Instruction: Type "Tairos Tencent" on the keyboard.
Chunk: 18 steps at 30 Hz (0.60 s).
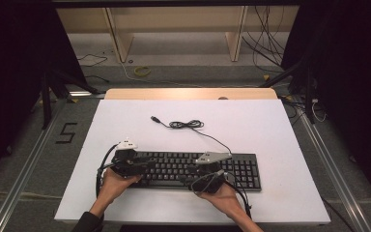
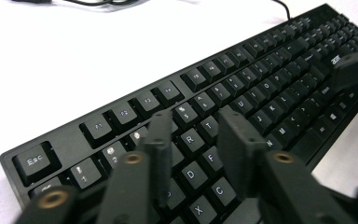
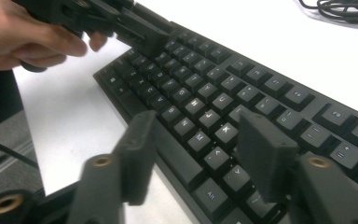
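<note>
- Left gripper: jaws parted with a clear gap and nothing between them. They hover over the letter keys at the left end of the keyboard. In the left gripper view the R, D, F and C keys show in the gap, and it cannot be told whether the tips touch a key.
- Right gripper: jaws spread wider, also holding nothing. They hang over the lower letter rows and the long bottom-row key near the keyboard's front edge, with the Alt key just below the gap.
- Left hand and right hand: each grasps its own gripper at the near edge of the keyboard.
- Keyboard: black, full-size, lying flat under both grippers and reaching past the right gripper with its number pad.
- Cable: black, loosely bundled, lying beyond the keyboard and well apart from both grippers; it ends in a plug.
- White tabletop: carries all of the above.
</note>
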Motion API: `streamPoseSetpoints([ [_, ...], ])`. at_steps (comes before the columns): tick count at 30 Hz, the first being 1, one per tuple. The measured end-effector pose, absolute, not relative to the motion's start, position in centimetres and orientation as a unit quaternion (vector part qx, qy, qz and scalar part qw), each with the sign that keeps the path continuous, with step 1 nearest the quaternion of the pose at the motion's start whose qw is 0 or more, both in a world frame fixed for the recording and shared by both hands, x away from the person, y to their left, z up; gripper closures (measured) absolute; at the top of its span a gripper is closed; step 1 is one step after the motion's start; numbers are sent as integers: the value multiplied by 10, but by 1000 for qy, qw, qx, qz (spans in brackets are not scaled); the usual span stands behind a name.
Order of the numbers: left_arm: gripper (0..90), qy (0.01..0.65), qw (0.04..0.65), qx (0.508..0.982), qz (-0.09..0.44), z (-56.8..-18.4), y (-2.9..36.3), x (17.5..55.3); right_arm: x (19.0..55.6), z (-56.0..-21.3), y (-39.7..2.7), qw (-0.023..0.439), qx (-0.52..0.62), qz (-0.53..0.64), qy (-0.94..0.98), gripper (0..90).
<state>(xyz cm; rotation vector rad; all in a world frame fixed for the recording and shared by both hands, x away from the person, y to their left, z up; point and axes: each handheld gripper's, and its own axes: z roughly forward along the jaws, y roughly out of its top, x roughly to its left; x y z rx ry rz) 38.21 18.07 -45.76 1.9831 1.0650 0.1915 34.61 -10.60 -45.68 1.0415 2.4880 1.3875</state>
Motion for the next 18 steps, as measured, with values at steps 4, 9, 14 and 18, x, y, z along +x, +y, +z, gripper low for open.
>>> streamPoseSetpoints([
  [4,544,431,443,782,78,-455,184,379,349,-458,-100,56,342,451,823,619],
  [9,466,432,464,769,79,-452,190,374,351,-460,-91,58,335,444,829,729],
  [14,426,427,491,756,78,-449,196,367,354,-463,-81,58,329,437,835,812],
  [18,409,425,505,746,82,-448,198,362,357,-466,-75,57,329,429,839,863],
])
